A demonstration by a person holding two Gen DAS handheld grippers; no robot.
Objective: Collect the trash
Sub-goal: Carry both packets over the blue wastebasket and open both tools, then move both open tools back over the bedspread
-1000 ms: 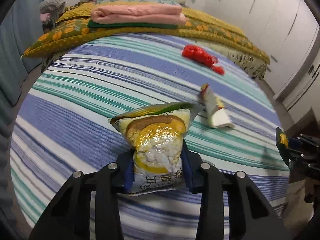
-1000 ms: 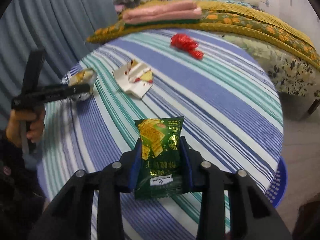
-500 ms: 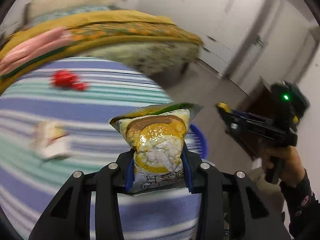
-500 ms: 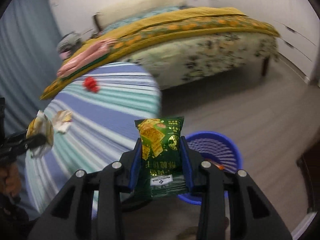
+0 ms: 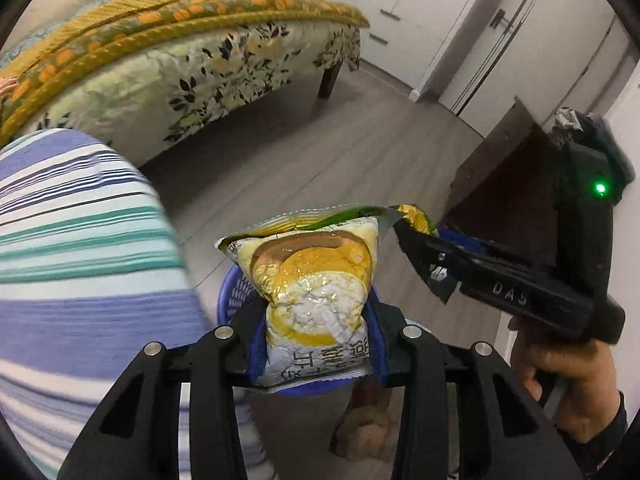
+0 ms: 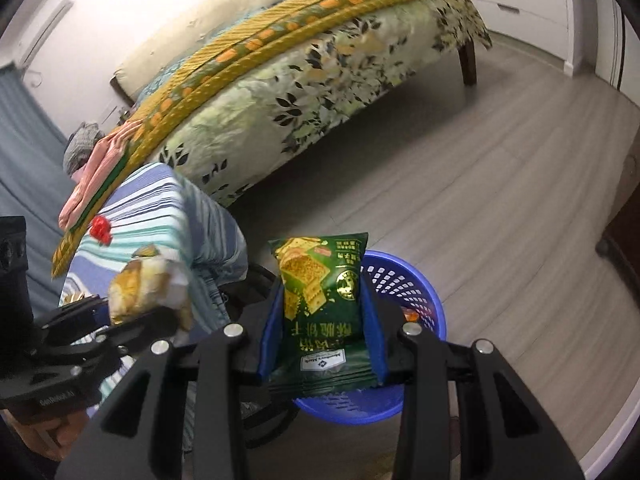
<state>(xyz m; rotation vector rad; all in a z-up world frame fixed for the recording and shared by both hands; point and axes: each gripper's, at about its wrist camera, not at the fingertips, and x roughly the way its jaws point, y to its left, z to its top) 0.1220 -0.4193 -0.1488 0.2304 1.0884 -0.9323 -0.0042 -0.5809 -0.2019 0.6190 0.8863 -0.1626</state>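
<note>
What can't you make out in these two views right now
- Blue basket contents: right wrist view, green packet and right tool cover most of the inside.
- Basket in left wrist view: yellow packet in the left tool hides all but its rim.
- Striped table: blurred, cut off by the edge.

Right claw [image 6: 322, 320] grips green packet [image 6: 322, 304] above blue basket [image 6: 416, 288].

Open wood floor [image 6: 500, 184] lies all around the blue basket [image 6: 424, 300], its mouth unblocked from above. The striped counter [image 6: 160, 216] crowds its left side, the bed [image 6: 304, 92] stands well behind, and a dark cabinet [image 5: 504, 184] looms on the right.
</note>
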